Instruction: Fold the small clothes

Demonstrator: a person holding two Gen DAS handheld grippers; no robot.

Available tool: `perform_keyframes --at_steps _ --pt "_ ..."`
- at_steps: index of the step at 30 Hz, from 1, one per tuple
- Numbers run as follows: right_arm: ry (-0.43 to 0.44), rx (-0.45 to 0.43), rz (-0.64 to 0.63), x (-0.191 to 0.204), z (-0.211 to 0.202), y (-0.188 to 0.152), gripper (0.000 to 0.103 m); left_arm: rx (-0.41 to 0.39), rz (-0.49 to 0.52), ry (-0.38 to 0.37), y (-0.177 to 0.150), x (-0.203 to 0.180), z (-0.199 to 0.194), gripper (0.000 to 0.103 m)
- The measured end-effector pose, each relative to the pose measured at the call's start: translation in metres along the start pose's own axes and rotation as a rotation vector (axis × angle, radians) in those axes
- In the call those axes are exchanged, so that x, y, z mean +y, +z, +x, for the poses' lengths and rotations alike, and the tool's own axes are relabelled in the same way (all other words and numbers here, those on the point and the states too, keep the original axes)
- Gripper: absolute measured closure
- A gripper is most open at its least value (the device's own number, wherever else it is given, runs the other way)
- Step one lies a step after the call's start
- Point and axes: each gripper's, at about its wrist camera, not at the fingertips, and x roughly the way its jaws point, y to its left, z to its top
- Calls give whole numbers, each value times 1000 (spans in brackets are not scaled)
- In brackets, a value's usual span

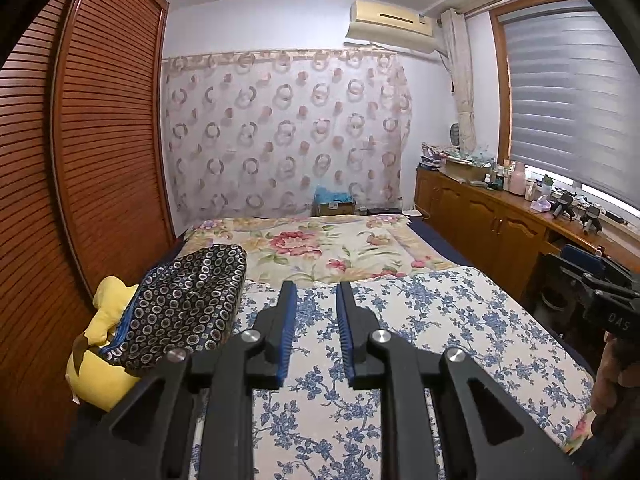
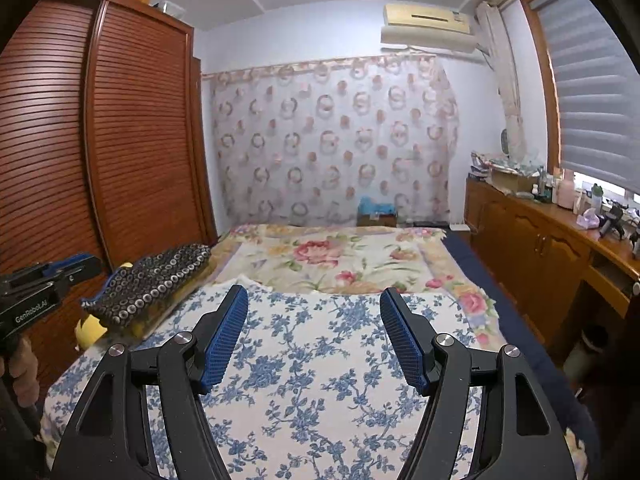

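Folded dark ring-patterned garment (image 1: 180,308) at left bed edge, apart from both grippers.
Left gripper (image 1: 316,292) narrowly parted, empty; right gripper (image 2: 314,300) wide apart, empty. Legible: "GenRobot.AI", "DAS".

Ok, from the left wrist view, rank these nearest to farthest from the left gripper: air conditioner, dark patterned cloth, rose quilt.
1. Dark patterned cloth, just left of the left gripper, on the bed's left edge.
2. Rose quilt, straight ahead, farther up the bed.
3. Air conditioner, high on the far wall, upper right.
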Motion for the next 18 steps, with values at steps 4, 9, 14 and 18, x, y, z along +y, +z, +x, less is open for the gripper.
perform_keyframes --at_steps 4,9,14,18 --pt "-1 0 1 0 0 0 32 -2 -2 6 -1 0 0 85" --pt "-2 0 1 0 0 0 32 -2 -6 14 -2 1 -1 85" --pt "-1 -1 2 1 -2 -1 32 -3 -6 16 -3 2 0 84" --pt "-2 0 1 1 -2 -1 32 -3 -6 16 -3 2 0 84"
